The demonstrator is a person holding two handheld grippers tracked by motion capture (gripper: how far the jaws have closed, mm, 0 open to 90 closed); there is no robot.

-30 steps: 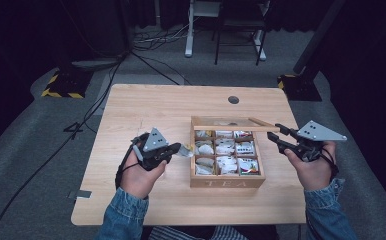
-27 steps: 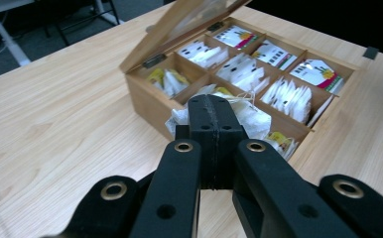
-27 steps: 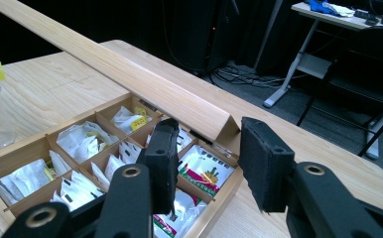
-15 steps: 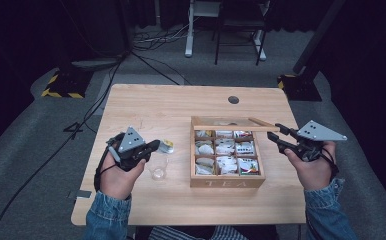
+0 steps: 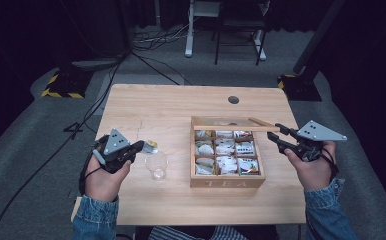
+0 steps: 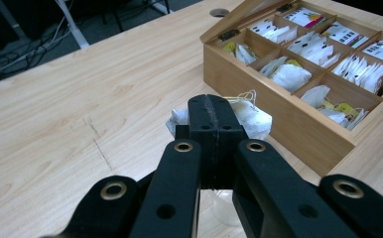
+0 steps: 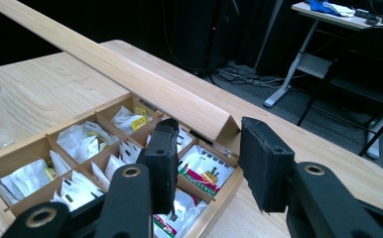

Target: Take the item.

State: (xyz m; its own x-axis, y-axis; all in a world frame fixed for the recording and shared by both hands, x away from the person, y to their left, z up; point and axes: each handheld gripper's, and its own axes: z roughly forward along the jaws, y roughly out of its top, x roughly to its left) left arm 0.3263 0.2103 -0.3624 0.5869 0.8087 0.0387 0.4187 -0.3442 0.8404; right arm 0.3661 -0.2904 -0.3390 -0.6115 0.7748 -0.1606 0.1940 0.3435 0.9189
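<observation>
Closely pinched crinkled white tea bag [image 6: 244, 116], left claw [image 6: 214, 114], compartmented wooden tea box [image 6: 279, 116]

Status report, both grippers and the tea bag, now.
Left gripper shut on tea bag, above the clear cup. Right gripper jaws apart around the lid corner of the tea box, propping it open. Nothing blocks the cup.

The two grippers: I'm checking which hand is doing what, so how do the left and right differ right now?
The left gripper has its jaws shut on a white tea bag, beside the clear cup; the right gripper has its jaws apart around the corner of the tea box's raised lid. The left is left of the tea box; the right is at its right back corner. Both are black and hand-held, with a grey plate on top.
</observation>
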